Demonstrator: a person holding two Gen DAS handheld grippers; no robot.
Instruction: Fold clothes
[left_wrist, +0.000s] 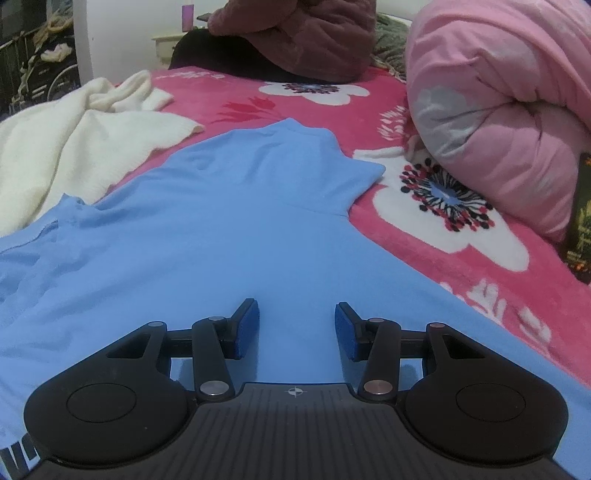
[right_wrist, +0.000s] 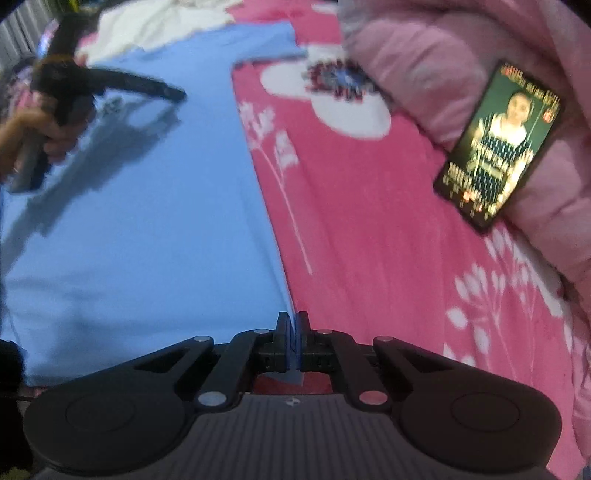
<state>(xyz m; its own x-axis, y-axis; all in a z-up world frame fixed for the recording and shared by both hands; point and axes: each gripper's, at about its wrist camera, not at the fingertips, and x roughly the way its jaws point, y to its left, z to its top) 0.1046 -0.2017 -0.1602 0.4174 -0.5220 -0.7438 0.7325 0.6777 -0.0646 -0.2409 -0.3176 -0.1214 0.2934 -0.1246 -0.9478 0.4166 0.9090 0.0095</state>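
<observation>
A light blue shirt (left_wrist: 229, 221) lies spread flat on a bed covered by a pink floral blanket (left_wrist: 424, 236), 1 short sleeve pointing toward a rolled pink quilt (left_wrist: 509, 110). The right hand-held gripper (right_wrist: 294, 339) is pinched tight on the shirt's near edge, blue fabric showing between its fingers. The left hand-held gripper (left_wrist: 297, 332) sits above the shirt's middle, fingers spread wide, holding nothing. A cream garment (left_wrist: 66, 147) is bunched beside the shirt. A lit phone (right_wrist: 498, 144) leans against the quilt; its screen is blurred. A seated person (left_wrist: 295, 37) is cut off at the top.
</observation>
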